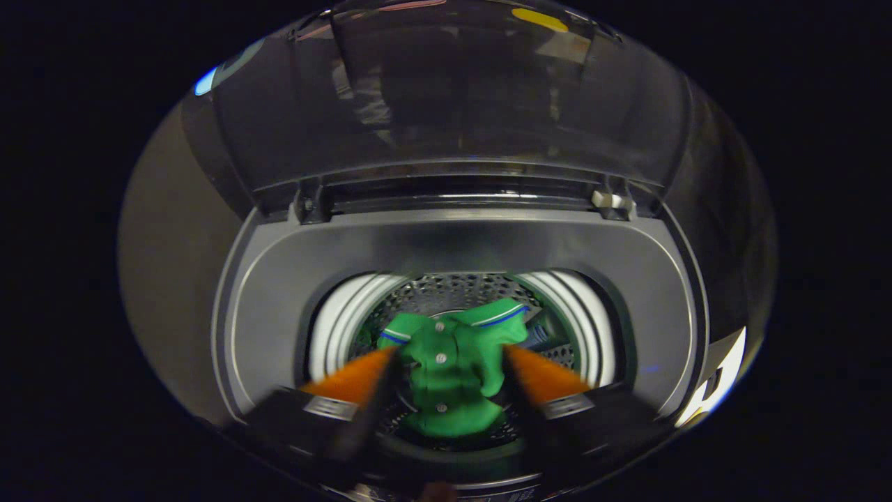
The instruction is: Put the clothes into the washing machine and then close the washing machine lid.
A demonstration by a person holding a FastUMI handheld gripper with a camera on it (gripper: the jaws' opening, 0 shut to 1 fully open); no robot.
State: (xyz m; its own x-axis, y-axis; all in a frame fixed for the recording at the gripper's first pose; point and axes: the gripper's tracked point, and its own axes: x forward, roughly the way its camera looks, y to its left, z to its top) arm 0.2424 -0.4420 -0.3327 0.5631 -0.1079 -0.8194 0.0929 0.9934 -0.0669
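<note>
Nearest the lens: tongs [451, 362] spread wide, 2 fingers [352, 380] angled inward over the mouth of the washing machine [460, 244], gripping nothing. Blurred, both of them. Between the fingers and below their tips, a green shirt [449, 369] down inside the drum [453, 289]; whether the fabric brushes either finger, impossible to tell.

Shirt lying front-up, long axis running from near the fingers toward the back of the drum. Collar at the far end, spread to both sides, edged with white and blue stripes. Row of 3 pale buttons down the middle along that same axis. Hem end nearest the camera, bunched and rounded.

Drum perforated metal, holes visible on the back wall above the collar. White ribbed ring [334, 328] around the opening on both sides. Something dark and bluish just right of the collar, against the drum wall; too small to identify.

Grey top deck surrounding the opening, wide and smooth. Beyond it, lid [446, 104] standing raised, dark and see-through, reflections across the panel. 2 hinges at its base, the right one [613, 202] with a pale clip. Nothing lying across the opening apart from the fingers themselves. White panel with dark marks at the right corner of the machine [718, 380], unreadable.
</note>
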